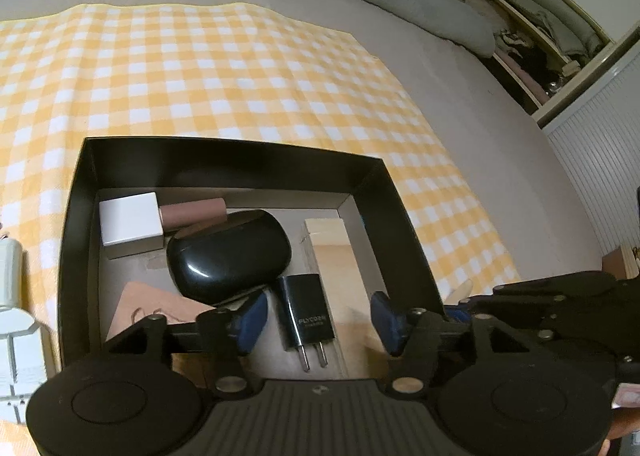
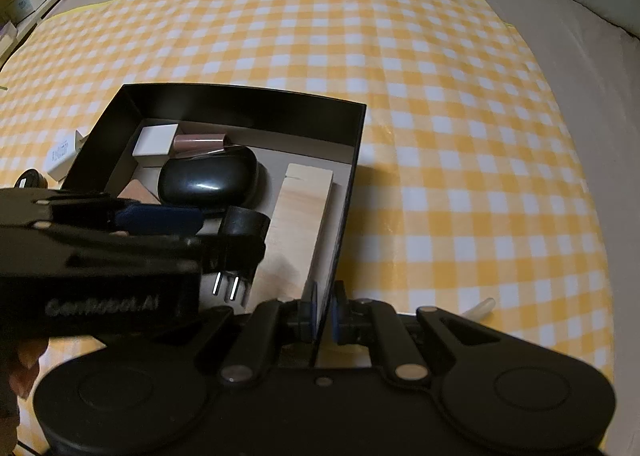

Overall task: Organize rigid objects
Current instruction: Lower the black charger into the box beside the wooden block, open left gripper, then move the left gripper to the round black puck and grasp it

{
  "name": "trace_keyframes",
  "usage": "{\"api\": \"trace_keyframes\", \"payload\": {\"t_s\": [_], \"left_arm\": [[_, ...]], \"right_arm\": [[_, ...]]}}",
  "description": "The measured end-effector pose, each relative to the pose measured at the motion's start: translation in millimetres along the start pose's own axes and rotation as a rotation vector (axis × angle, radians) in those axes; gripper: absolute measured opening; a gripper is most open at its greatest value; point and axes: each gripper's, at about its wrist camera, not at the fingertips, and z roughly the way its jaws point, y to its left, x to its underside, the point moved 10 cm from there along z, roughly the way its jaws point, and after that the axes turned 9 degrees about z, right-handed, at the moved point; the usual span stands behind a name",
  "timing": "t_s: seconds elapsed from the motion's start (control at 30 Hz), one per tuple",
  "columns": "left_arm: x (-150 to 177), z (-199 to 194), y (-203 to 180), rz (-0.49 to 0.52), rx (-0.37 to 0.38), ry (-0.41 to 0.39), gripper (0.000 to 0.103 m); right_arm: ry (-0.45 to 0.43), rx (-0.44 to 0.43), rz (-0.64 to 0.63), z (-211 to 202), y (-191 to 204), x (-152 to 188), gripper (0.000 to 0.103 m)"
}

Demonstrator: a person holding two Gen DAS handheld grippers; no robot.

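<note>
The black box [image 1: 360, 184] sits on the checked cloth [image 1: 200, 68] — the right gripper [image 2: 323, 312] is pinched tight on its near wall. Inside, the left gripper [image 1: 316, 316] hangs with jaws apart, the black charger [image 1: 306, 314] lying loose between the pads, prongs toward the camera, beside a wooden block [image 1: 332, 256] and a black case [image 1: 228, 256].

Black open box [image 1: 400, 224] sits on the yellow-checked cloth [image 1: 224, 76], already well filled. Back left corner: a white cube [image 1: 130, 222] with a brown cylinder [image 1: 192, 212] lying beside it. A glossy black oval case [image 1: 228, 256] rests in the middle. A pale wooden block [image 1: 332, 252] lies along the right wall, and a black plug adapter [image 1: 306, 314] lies flat just beside it, prongs toward the near edge.
</note>
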Motion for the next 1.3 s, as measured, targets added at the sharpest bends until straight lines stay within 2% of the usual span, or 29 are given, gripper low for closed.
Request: {"api": "trace_keyframes", "payload": {"t_s": [0.07,0.13,0.37,0.7,0.83,1.1,1.17,1.3], "left_arm": [[0,-4,-2,-0.003,-0.005,-0.005,0.076],[0,-9,-2,-0.015,-0.009,-0.010,0.083],[-2,-31,-2,-0.017,-0.017,-0.035,0.098],[-6,-77,2,0.032,-0.061,-0.096,0.103],[-5,-96,9,0.072,-0.092,-0.110,0.103],[-2,-132,33,0.090,-0.157,-0.147,0.103],[1,-140,42,0.100,-0.184,-0.148,0.103],[9,-152,62,0.111,-0.226,-0.145,0.103]], "right_arm": [[-0.002,0.002,-0.003,0,0,0,0.007],[-0.001,0.001,-0.001,0,0,0,0.007],[-0.005,0.007,-0.012,-1,3,2,0.008],[-0.033,0.020,-0.004,-5,7,6,0.007],[-0.062,0.016,0.049,-7,1,4,0.006],[-0.020,0.000,0.170,-9,-9,1,0.005],[0.000,0.003,0.172,-9,-8,6,0.005],[0.011,0.027,0.095,-12,-2,16,0.005]]}}
